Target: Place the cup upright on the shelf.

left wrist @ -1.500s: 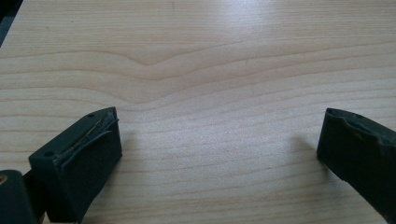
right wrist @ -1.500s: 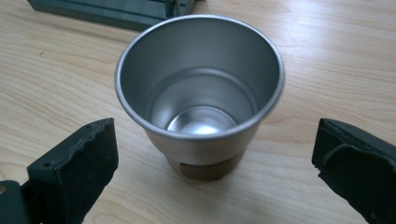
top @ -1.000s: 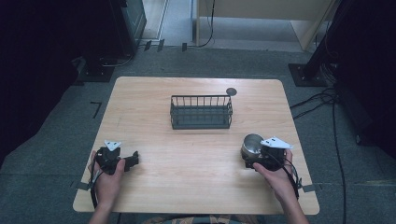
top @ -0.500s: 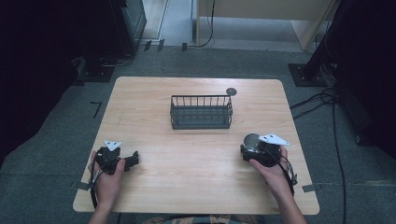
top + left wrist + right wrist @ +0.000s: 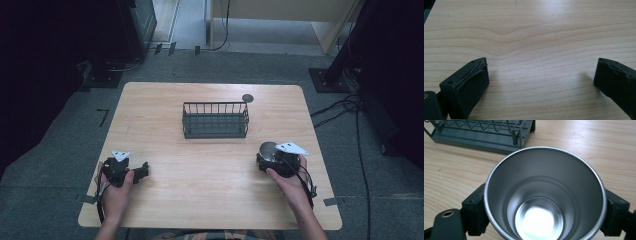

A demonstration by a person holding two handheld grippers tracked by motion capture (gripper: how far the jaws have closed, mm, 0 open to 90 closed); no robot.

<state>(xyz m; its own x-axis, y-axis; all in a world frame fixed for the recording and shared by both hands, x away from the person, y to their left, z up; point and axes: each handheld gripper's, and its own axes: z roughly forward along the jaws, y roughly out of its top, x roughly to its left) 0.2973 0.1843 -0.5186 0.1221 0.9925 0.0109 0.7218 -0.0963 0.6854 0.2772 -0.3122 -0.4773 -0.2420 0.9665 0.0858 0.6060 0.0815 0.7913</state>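
Right gripper (image 5: 268, 161) clamped on a steel cup (image 5: 544, 195), black jaws pressed flat against its two sides in the right gripper view. Left gripper (image 5: 142, 170) spread wide, nothing between the jaws, only bare wood grain running across in the left gripper view.

Biggest first: pale wooden table (image 5: 165, 125), rounded corners, smooth surface with long wavy grain. Dark grey carpet all round, black cables trailing off to the right.

Next down: dark wire basket (image 5: 215, 120), rectangular, thin upright bars over a solid base, sitting near the table's middle, towards the far edge. Small dark round disc (image 5: 247, 98) just beyond its far right corner.

Then the cup: brushed metal, round rolled rim, tapering wall, stepped bottom throwing back a bright glare. Held upright, mouth open, on the right half of the table, nearer than the basket's right end and apart from it.

Plenty of open board between the two hands. Left hand (image 5: 114, 192) close to the near left edge; right hand (image 5: 290, 182) closer to the right edge, with a strip of wood to spare.

Against the picture from a second ago: cup and right gripper shifted a touch farther from the person, towards the basket. Left gripper unmoved, basket and disc unmoved.
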